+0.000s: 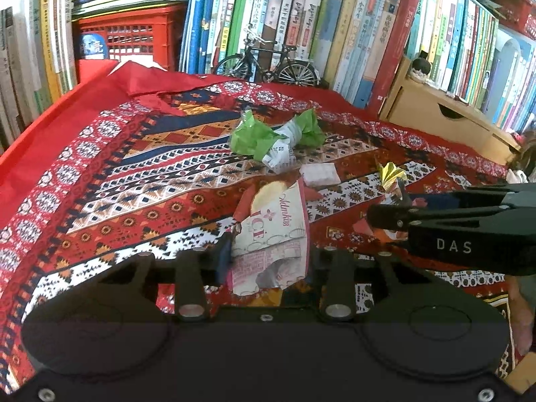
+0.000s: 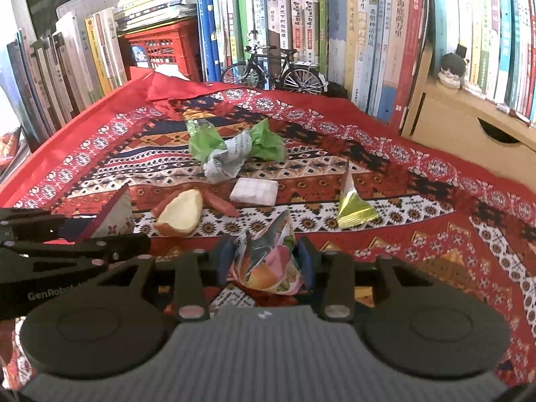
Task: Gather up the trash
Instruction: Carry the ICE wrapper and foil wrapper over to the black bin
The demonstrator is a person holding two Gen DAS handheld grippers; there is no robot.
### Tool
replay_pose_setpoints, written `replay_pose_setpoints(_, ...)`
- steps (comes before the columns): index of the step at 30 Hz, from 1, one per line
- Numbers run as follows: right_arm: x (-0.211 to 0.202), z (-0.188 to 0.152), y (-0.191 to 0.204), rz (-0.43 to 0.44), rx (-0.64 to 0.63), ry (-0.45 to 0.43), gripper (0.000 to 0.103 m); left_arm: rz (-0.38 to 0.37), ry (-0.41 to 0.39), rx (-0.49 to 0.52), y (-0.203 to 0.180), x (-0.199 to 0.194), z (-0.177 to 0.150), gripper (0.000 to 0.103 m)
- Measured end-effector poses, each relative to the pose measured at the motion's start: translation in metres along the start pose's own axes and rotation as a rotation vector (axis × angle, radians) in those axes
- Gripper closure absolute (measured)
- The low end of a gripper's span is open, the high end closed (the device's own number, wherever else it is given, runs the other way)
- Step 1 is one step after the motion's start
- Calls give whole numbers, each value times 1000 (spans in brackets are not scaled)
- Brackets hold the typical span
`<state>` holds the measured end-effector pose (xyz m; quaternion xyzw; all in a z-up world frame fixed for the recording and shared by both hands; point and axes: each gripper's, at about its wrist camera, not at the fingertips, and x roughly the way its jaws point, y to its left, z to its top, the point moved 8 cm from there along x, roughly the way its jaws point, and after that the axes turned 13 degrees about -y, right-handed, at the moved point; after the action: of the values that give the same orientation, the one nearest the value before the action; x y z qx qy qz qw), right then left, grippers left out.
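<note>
In the left wrist view my left gripper (image 1: 268, 258) is shut on a red-and-white snack wrapper (image 1: 278, 234) that stands up between its pads. In the right wrist view my right gripper (image 2: 266, 258) is shut on a crumpled colourful wrapper (image 2: 268, 264). The two grippers sit side by side, and each appears in the other's view: the right gripper (image 1: 375, 217) and the left gripper (image 2: 107, 231). On the cloth beyond lie a green-and-white crumpled wrapper (image 2: 234, 150), a white packet (image 2: 254, 191), a gold foil wrapper (image 2: 351, 207), a piece of bread (image 2: 181, 212) and a red strip (image 2: 221, 204).
A patterned red cloth (image 1: 134, 167) covers the table. Along its far edge stand a model bicycle (image 1: 268, 63), a red crate (image 1: 134, 40) and rows of books (image 1: 335, 16). A wooden drawer box (image 1: 435, 114) borders the right side.
</note>
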<state>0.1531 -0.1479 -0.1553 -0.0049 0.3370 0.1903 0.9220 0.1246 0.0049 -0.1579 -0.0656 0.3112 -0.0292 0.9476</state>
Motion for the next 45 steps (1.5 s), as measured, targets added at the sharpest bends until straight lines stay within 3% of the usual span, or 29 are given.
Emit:
replay_pose_setpoints(20, -56, -12, 52, 31, -27, -18, 57, 22, -32, -61, 7, -80, -20, 65)
replay_pose_setpoints(45, -119, -51, 125, 60, -64, -10, 57, 44, -30, -97, 36, -168, -75, 65)
